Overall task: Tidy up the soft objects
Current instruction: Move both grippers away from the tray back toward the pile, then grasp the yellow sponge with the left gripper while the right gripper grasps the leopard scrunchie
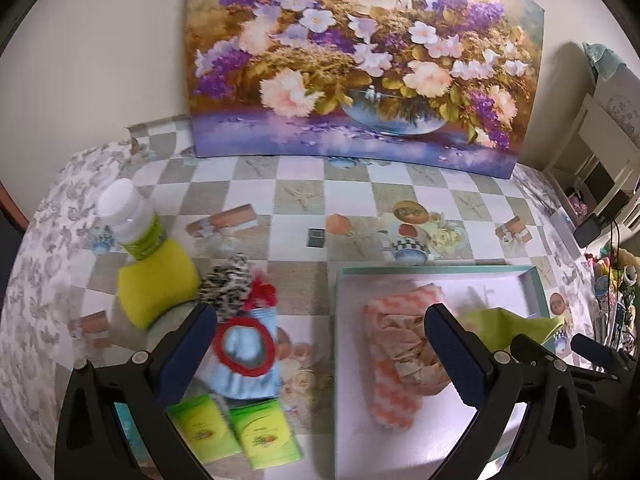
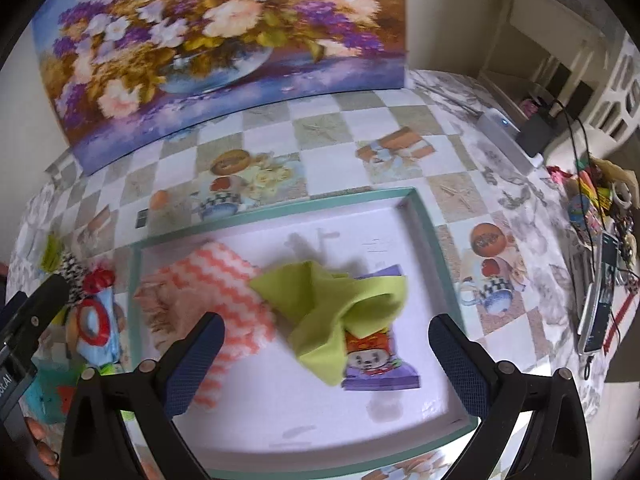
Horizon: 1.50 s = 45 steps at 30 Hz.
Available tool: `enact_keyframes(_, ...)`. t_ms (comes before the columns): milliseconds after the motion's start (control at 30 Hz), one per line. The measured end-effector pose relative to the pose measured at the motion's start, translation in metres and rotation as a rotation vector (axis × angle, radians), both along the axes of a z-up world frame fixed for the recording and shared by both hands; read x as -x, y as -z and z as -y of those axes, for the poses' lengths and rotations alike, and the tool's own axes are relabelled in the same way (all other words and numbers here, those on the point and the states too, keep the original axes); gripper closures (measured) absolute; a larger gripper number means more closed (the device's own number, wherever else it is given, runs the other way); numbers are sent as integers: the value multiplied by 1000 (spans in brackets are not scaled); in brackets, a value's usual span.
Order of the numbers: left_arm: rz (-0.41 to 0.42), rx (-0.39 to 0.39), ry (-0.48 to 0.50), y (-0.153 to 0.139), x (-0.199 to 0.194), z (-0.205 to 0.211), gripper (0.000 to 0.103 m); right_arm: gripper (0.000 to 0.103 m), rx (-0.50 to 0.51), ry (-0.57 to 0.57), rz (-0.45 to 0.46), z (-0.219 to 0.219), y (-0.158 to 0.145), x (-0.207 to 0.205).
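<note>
lime green cloth, teal-rimmed tray

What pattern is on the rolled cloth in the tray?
Orange-and-white zigzag on the rolled cloth, clearest in the right wrist view.

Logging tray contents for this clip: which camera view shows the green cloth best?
The right wrist view: the green cloth lies crumpled mid-tray, nearly whole, draped over a purple cartoon packet. In the left wrist view only a corner peeks out behind the gripper's finger.
</note>
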<state>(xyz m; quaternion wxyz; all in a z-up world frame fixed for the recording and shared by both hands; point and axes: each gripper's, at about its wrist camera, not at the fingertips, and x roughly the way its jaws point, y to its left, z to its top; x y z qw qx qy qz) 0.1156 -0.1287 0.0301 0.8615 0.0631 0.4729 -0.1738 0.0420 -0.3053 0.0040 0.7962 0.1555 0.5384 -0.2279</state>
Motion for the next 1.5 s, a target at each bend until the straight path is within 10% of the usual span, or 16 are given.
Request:
enact_keyframes(867,-32,20,-398,-8,-40,-200,0,0,-134,-305,121,-150,-3,-66)
enact_keyframes(1500,-193,-39,-50,43,-121,-180,0,13,-196,-378,150,-174,10,-117)
